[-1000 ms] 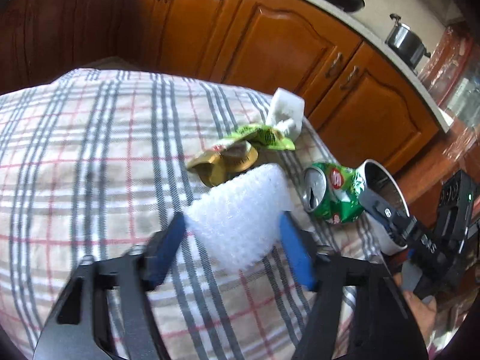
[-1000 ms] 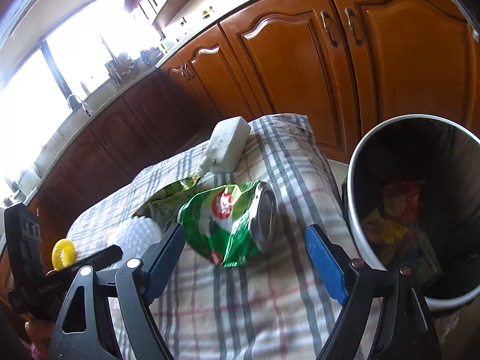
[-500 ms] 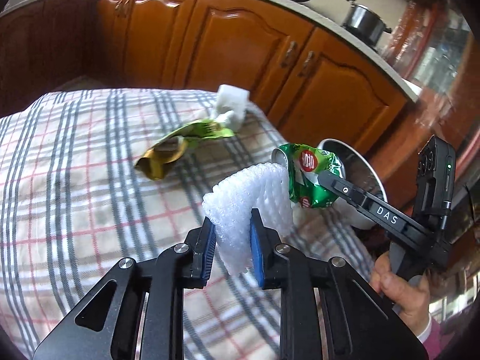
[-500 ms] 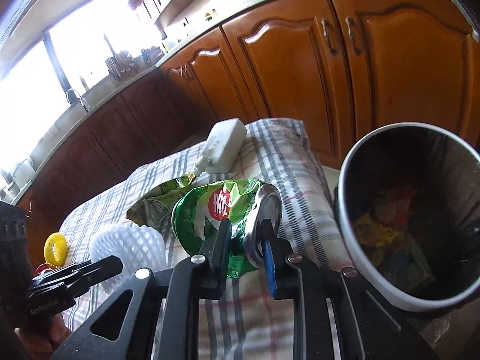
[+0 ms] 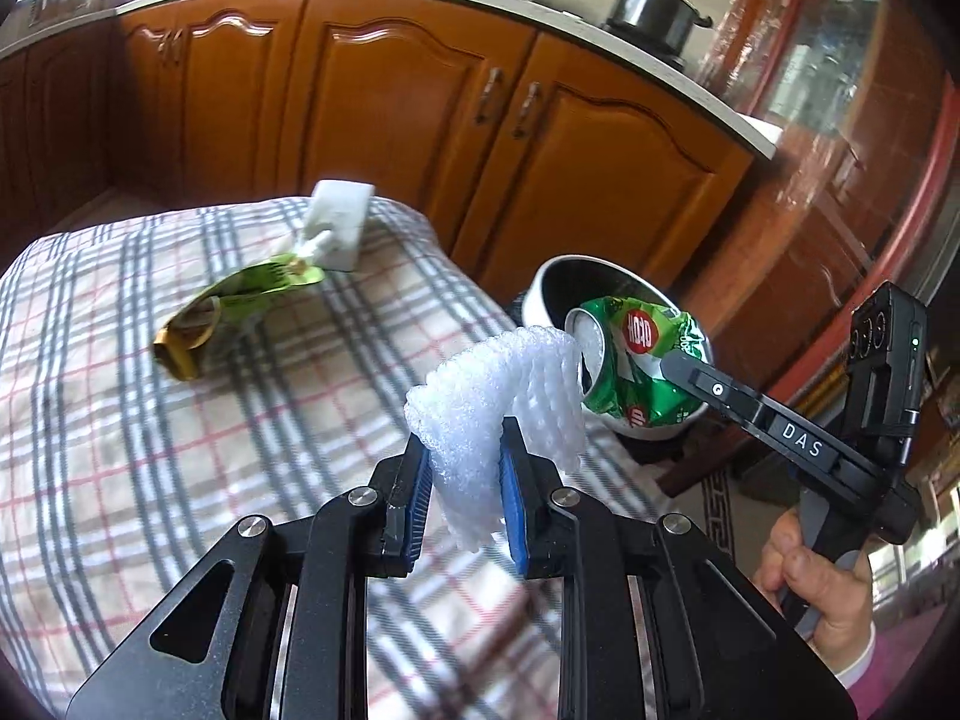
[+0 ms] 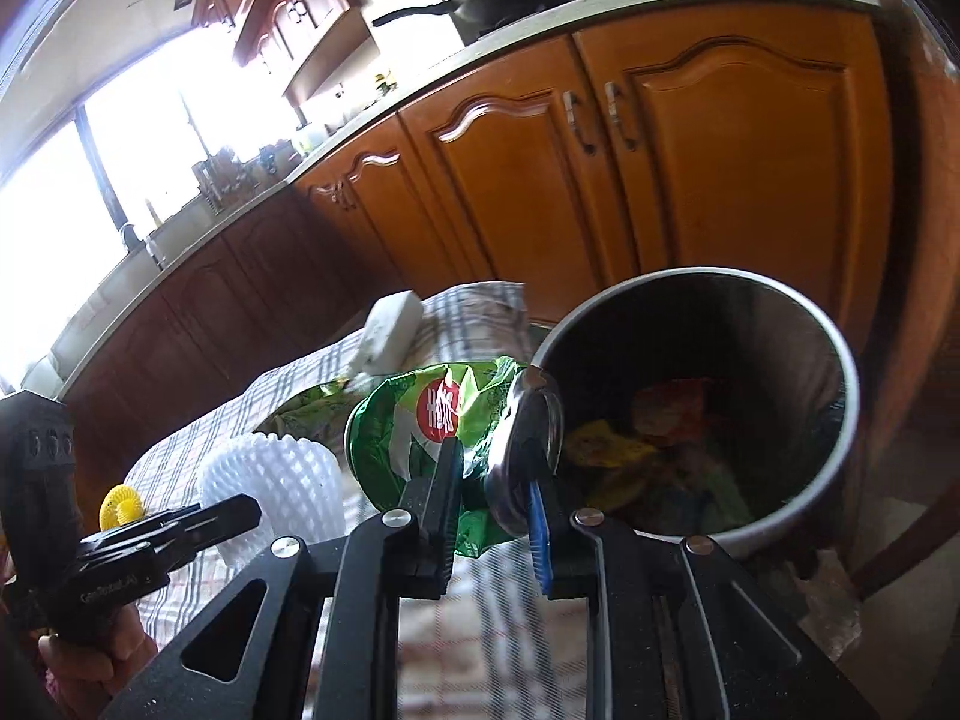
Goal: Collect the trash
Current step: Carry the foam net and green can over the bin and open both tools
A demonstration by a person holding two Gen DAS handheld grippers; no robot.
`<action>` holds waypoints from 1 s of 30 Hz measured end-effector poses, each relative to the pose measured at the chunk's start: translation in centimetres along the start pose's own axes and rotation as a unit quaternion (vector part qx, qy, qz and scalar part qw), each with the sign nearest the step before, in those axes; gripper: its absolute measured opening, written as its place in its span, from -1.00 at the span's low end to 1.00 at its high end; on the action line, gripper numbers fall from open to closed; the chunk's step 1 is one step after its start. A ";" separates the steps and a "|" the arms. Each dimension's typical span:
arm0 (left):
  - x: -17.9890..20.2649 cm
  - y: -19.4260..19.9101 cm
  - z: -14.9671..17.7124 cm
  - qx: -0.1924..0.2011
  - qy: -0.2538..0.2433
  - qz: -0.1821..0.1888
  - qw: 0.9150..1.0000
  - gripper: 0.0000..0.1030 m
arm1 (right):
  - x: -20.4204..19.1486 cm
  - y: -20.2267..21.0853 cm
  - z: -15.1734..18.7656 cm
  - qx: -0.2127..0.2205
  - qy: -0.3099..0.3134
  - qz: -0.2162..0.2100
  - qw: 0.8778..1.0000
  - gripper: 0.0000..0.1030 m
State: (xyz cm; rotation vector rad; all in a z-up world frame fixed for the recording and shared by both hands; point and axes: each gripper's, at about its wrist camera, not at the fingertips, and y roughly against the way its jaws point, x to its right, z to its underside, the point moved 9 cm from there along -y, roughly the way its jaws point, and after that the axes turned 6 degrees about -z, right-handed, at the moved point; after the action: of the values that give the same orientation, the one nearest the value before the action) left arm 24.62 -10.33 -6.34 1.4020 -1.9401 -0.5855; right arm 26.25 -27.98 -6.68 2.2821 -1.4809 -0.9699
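My left gripper (image 5: 462, 456) is shut on a white foam net sleeve (image 5: 498, 396), squeezed flat between the blue pads and lifted off the checked cloth. My right gripper (image 6: 492, 480) is shut on a crushed green can (image 6: 432, 426), held in the air at the near rim of the steel trash bin (image 6: 840, 360). In the left wrist view the green can (image 5: 636, 360) hangs in front of the trash bin (image 5: 552, 282), with the right gripper (image 5: 678, 369) reaching in from the right. In the right wrist view the foam sleeve (image 6: 276, 480) shows at lower left.
A green and gold wrapper (image 5: 234, 312) and a white carton (image 5: 339, 222) lie on the checked tablecloth (image 5: 150, 450). The bin holds colourful wrappers (image 6: 660, 420). Wooden cabinets (image 5: 390, 108) stand behind. A yellow ring (image 6: 120, 504) sits by the left hand.
Both grippers closed, the left on the foam sleeve, the right on the green can. Both lifted their loads off the cloth and carried them toward the bin.
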 end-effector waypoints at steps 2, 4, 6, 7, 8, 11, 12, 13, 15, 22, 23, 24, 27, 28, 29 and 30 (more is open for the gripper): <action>0.9 -0.1 0.1 -0.001 -0.006 0.003 1.000 -0.63 | 0.9 0.7 0.1 0.003 -0.006 0.006 1.000 -0.62; 1.7 -0.3 0.1 -0.003 -0.014 0.005 1.000 -0.63 | 1.5 1.3 0.2 0.007 -0.009 0.009 1.000 -0.62; 2.4 -0.6 0.2 -0.005 -0.020 0.006 1.000 -0.63 | 2.0 1.9 0.1 0.012 -0.013 0.012 1.000 -0.62; 2.8 -0.7 0.2 -0.006 -0.023 0.007 1.000 -0.63 | 2.2 2.2 0.1 0.014 -0.014 0.013 1.000 -0.62; 3.2 -0.9 0.2 -0.008 -0.026 0.008 1.000 -0.63 | 2.4 2.4 0.0 0.016 -0.015 0.014 1.000 -0.62; 4.2 -1.1 0.1 -0.009 -0.035 0.010 0.999 -0.63 | 3.1 3.1 -0.1 0.022 -0.020 0.018 0.999 -0.62; 4.5 -1.2 0.0 -0.008 -0.037 0.011 0.999 -0.63 | 3.3 3.2 -0.2 0.024 -0.021 0.019 0.999 -0.62; 4.8 -1.3 -0.1 -0.008 -0.040 0.012 0.999 -0.63 | 3.6 3.4 -0.3 0.026 -0.022 0.021 0.999 -0.62; 5.3 -1.5 -0.3 -0.008 -0.044 0.013 0.999 -0.63 | 4.1 3.8 -0.3 0.029 -0.024 0.025 0.999 -0.62; 7.0 -2.5 -1.1 -0.011 -0.053 0.017 0.998 -0.63 | 5.5 4.2 -1.1 0.037 -0.030 0.036 0.998 -0.62; 7.2 -2.7 -1.2 -0.011 -0.055 0.017 0.998 -0.63 | 5.7 4.3 -1.2 0.038 -0.030 0.037 0.998 -0.62; 7.5 -2.9 -1.2 -0.012 -0.057 0.018 0.998 -0.63 | 5.9 4.3 -1.3 0.039 -0.030 0.039 0.998 -0.62; 8.0 -3.3 -1.4 -0.013 -0.061 0.018 0.998 -0.63 | 6.4 4.5 -1.6 0.040 -0.029 0.043 0.998 -0.62; 8.2 -3.5 -1.5 -0.014 -0.062 0.018 0.998 -0.63 | 6.6 4.5 -1.8 0.041 -0.029 0.044 0.998 -0.62; 8.3 -3.7 -1.6 -0.014 -0.063 0.017 0.998 -0.63 | 6.7 4.5 -1.9 0.041 -0.029 0.045 0.998 -0.62; 8.4 -3.8 -1.6 -0.014 -0.064 0.017 0.998 -0.63 | 6.9 4.5 -2.0 0.041 -0.029 0.046 0.998 -0.62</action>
State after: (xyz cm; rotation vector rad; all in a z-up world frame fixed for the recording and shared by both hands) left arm 26.53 -19.45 -5.73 1.3416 -2.0433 -0.6989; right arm 26.14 -36.36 -5.53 2.2364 -1.6643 -0.9725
